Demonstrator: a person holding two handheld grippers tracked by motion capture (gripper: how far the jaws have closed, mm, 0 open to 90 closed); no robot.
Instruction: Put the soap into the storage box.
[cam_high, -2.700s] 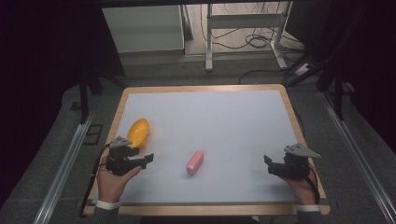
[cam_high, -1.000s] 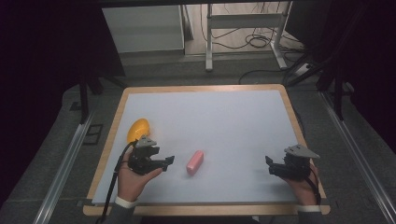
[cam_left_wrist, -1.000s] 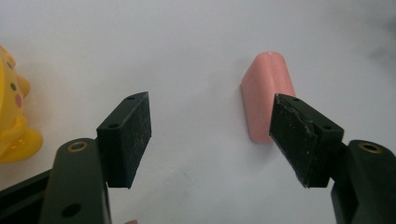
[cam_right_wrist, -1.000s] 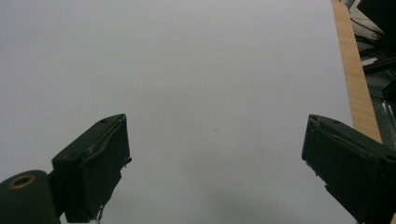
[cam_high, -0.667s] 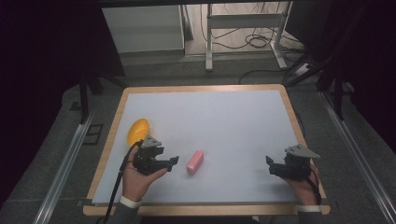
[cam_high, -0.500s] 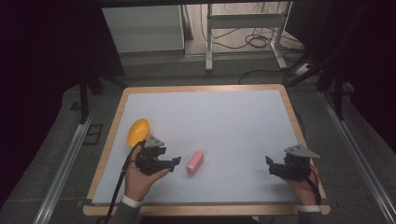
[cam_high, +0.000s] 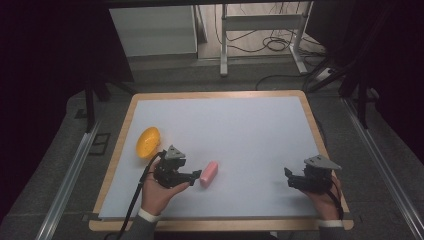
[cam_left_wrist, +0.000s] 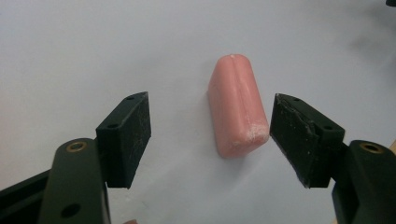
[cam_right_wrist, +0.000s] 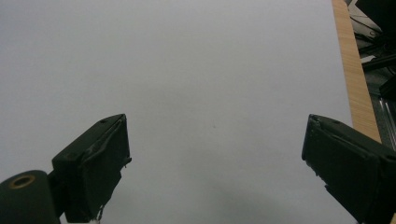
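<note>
My table (cam_high: 150, 102), white top with a wooden rim

On it lie a pink bar (cam_high: 209, 173) toward my near left, flat on its long side, and an orange bowl (cam_high: 148, 141) close to the left rim, farther from me, apart from the bar.

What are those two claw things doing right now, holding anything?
Left gripper: open, holding nothing; the pink block lies between its jaws, nearer one.
Right gripper: open, holding nothing, over the white table.
</note>
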